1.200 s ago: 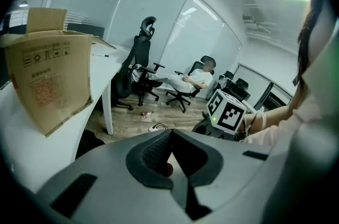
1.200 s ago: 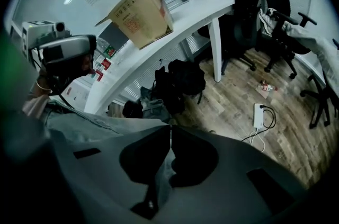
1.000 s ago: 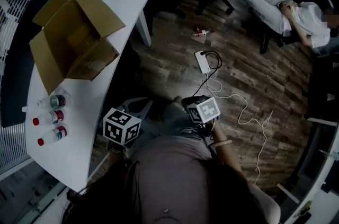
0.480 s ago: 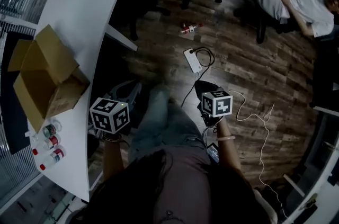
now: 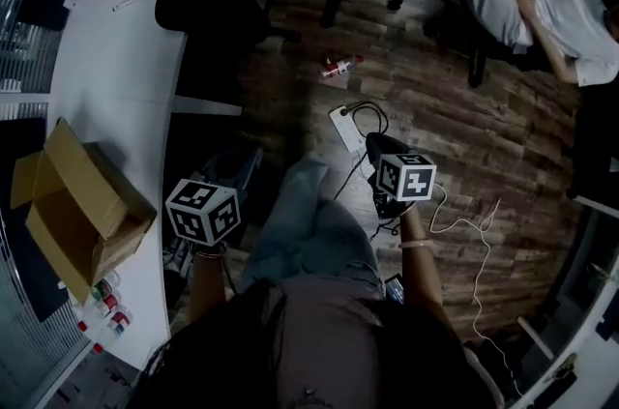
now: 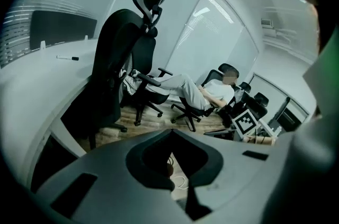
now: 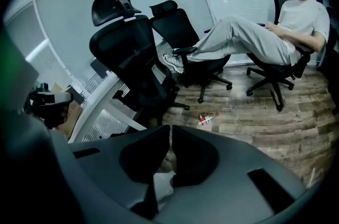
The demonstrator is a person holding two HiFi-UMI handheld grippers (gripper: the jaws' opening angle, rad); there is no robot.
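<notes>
Power strip (image 5: 345,129) lies on floor (image 5: 464,127), near right tool (image 7: 170,132). Left tool (image 6: 170,133) hangs beside worktop (image 5: 116,107) edge. Both tools pressed together, nothing between. Judgement: keep them off worktop edge.

Head view looks down; gripper views share the seated person (image 7: 275,32).

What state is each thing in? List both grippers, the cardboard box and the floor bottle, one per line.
left gripper: jaws together, nothing between them.
right gripper: jaws together, nothing between them.
cardboard box: open, flaps up.
bottle: lying on its side.
</notes>
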